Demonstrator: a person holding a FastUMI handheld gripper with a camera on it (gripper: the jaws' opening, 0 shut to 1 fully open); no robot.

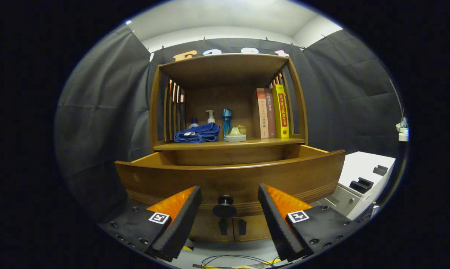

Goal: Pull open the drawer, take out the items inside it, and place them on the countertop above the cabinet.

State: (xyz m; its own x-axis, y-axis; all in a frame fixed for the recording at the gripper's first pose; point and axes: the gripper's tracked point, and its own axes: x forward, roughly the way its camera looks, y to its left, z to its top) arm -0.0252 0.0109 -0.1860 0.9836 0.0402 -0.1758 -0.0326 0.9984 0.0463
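Between the two spread fingers of the gripper [225, 205] we saw the black round knob [225, 206] of the drawer [228, 179], standing in the gap and touching neither pad, so we took the jaws as open and holding nothing. We found the left finger's black pad [183, 220] to the left of the knob and the right one to its right, each backed by an orange wedge and a black plate with a small square marker. We saw the drawer pulled out of the wooden cabinet [228, 112], its curved front just beyond the fingertips and its side walls running back toward the cabinet; what lay inside it we could not see over the front's top edge. Farther back, on the countertop [228, 143] above the drawer, we saw a folded blue towel [197, 133] at the left, a white pump bottle [210, 116] behind it, a blue bottle [227, 122] beside that, and a small pale lidded pot [236, 133] near the middle. Three books [271, 113] stood upright at the right end of the shelf. Below the drawer front we saw two small dark handles [232, 226] on the lower doors. Off to the right stood a white box [363, 179] with dark recesses, and near us some thin cables [232, 259] lay on the floor.
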